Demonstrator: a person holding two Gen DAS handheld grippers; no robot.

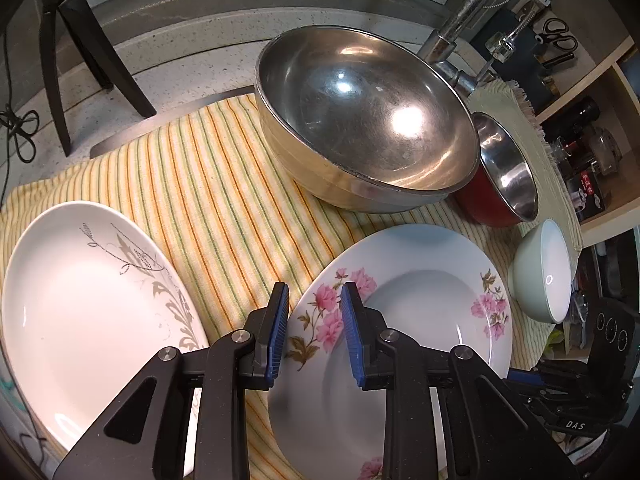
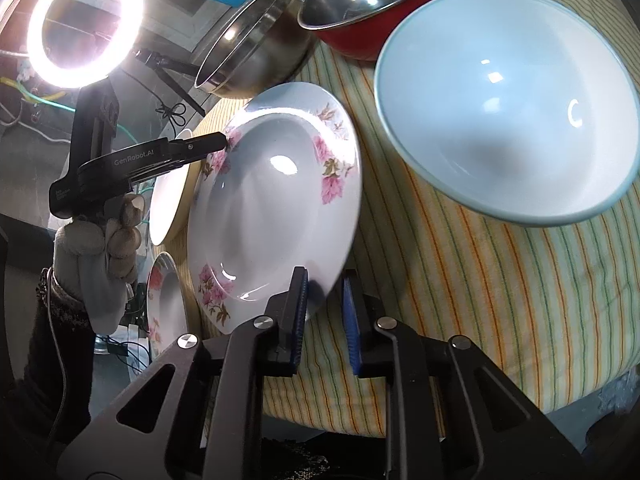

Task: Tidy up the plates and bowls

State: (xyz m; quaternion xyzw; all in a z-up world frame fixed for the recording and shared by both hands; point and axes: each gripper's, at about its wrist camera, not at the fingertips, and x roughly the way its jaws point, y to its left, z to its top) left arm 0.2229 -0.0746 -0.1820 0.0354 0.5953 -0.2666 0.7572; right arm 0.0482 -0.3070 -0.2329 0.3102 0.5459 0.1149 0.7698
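Right at my fingertips, my left gripper [image 1: 314,330] stands parted with a modest gap, its blue pads on either side of the near rim of the pink-flowered plate [image 1: 404,320]; whether the pads actually touch the rim I cannot tell from my left wrist view. My right gripper [image 2: 325,320] is likewise parted, its left pad against the edge of that same plate [image 2: 276,200] and its right pad clear of it over the cloth, so nothing is clamped. The plate looks tilted in my right view, though I cannot tell whether it is off the striped cloth [image 1: 224,184]. My left hand [image 2: 100,240], in a pale glove, holds the other tool at the plate's far side. Just left of my left fingers lies a white plate with a grey leaf pattern [image 1: 92,320], flat on the cloth. To the right of the flowered plate sits a pale green bowl [image 1: 540,272], empty and apart from it. Farther back stands a large steel mixing bowl [image 1: 364,116], with a smaller red bowl with a steel inside [image 1: 500,172] touching its right side. Beyond them rise a chrome tap [image 1: 472,8], a black tripod [image 1: 76,52] on the speckled counter [image 1: 192,40], and a ring light [image 2: 84,24].
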